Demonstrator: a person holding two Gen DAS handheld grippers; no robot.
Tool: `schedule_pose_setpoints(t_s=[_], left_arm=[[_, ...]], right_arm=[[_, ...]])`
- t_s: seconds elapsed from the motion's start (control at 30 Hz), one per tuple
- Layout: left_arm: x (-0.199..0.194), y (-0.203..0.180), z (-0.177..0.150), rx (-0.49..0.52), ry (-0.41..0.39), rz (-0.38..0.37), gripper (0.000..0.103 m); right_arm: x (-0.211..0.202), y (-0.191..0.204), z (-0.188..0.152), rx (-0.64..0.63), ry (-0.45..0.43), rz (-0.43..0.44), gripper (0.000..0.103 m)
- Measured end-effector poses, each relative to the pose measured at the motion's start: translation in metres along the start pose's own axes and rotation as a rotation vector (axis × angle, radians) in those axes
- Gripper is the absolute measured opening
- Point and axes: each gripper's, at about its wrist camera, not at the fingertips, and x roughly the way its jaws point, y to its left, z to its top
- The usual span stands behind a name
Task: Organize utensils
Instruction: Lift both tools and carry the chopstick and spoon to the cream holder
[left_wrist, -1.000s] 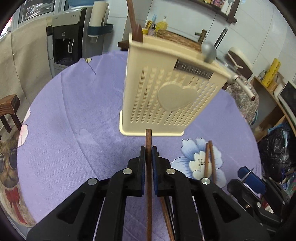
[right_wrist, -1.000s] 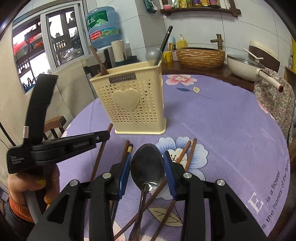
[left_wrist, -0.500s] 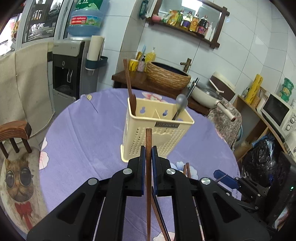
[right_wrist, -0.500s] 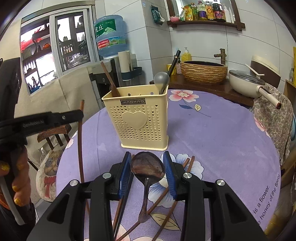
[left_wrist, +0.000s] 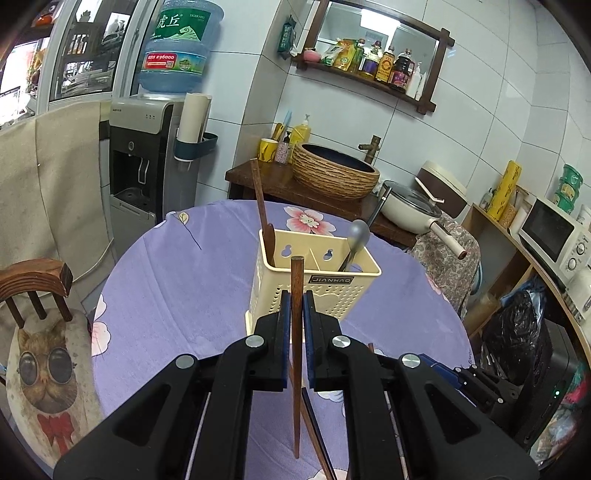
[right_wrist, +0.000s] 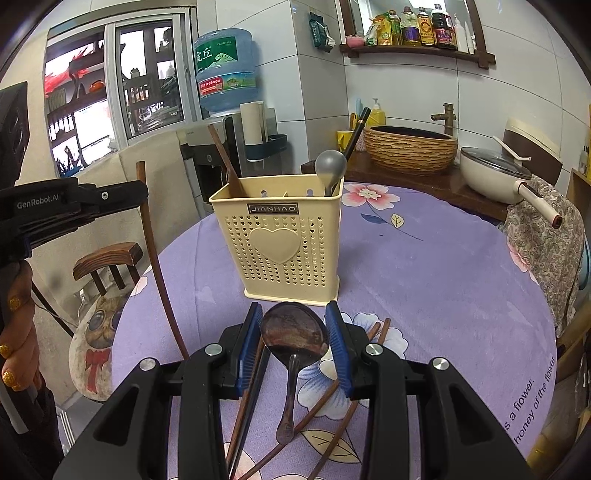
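My left tool (left_wrist: 294, 325) clenches a chopstick (left_wrist: 296, 354) held upright; the holder (left_wrist: 316, 280) stands just beyond it. My right tool (right_wrist: 294, 345) grips a spoon (right_wrist: 293, 339).

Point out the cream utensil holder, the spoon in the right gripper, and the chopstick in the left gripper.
utensil holder (right_wrist: 280, 240), right wrist view, heart on its front wall.
spoon (right_wrist: 293, 332), right wrist view, its bowl.
chopstick (left_wrist: 296, 288), left wrist view, upper shaft.
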Motion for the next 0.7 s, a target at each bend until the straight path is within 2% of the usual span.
schedule_pose_setpoints(t_s=[0.47, 0.7], left_arm=[[-0.003, 0.001, 0.012, 0.003, -0.013, 0.002, 0.007], [-0.015, -0.009, 0.042, 0.026, -0.056, -0.002, 0.007]], right_arm=[[-0.003, 0.002, 0.014, -0.015, -0.021, 0.026, 0.035], [-0.010, 0.004, 0.049, -0.044, -0.080, 0.035, 0.035]])
